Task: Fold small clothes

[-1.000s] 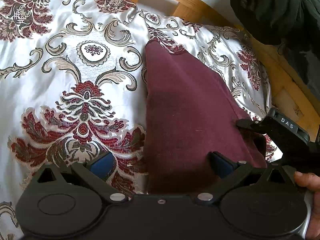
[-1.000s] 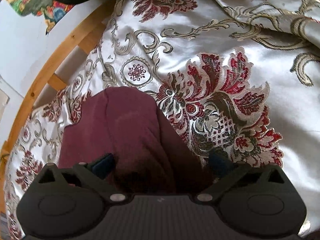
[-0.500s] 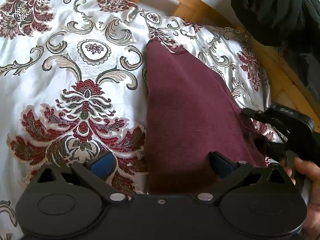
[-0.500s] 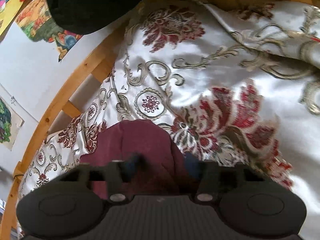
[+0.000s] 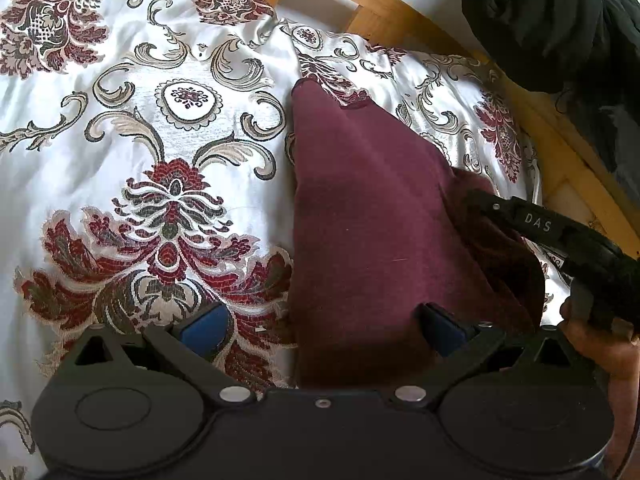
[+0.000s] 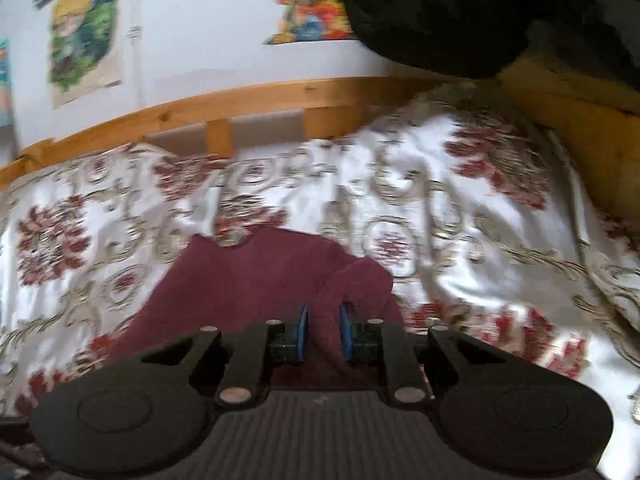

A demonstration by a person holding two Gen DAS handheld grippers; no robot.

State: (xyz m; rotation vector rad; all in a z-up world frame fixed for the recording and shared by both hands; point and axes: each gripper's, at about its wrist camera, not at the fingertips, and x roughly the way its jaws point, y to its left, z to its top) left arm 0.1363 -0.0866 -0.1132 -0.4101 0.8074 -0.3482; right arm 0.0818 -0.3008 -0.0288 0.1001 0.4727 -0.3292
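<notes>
Maroon garment [image 5: 360,220] lies on the bed, on a white satin bedspread [image 5: 140,140] with red and gold floral print. Left claw [image 5: 324,326] released, blue pads [image 5: 206,326] spread wide. Its left pad sits over bare bedspread, its right pad over the garment, near hem edge between them. Nothing gripped. Garment's straight left edge runs away from the left claw, ahead and slightly right of centre, tapering to a point at the far end.

Right claw [image 6: 323,334] clenched on a bunched fold of the maroon garment [image 6: 248,276], blue pads [image 6: 301,334] close together with cloth pinched between. The gripped fold stands up from the rest of the garment, which spreads ahead and to the left of that claw. Right view is motion-blurred, fine detail unclear.

In the left view the right claw [image 5: 476,196] shows to the right of the left claw, reaching onto the garment's right edge, hand [image 5: 600,340] partly seen behind it; cloth there is raised into a darker fold.

Wooden bed frame [image 6: 240,104] beyond the bedspread, ahead of both claws. Dark bulky fabric [image 5: 552,20] at far upper right. Colourful posters [image 6: 84,32] on the wall behind the frame.
</notes>
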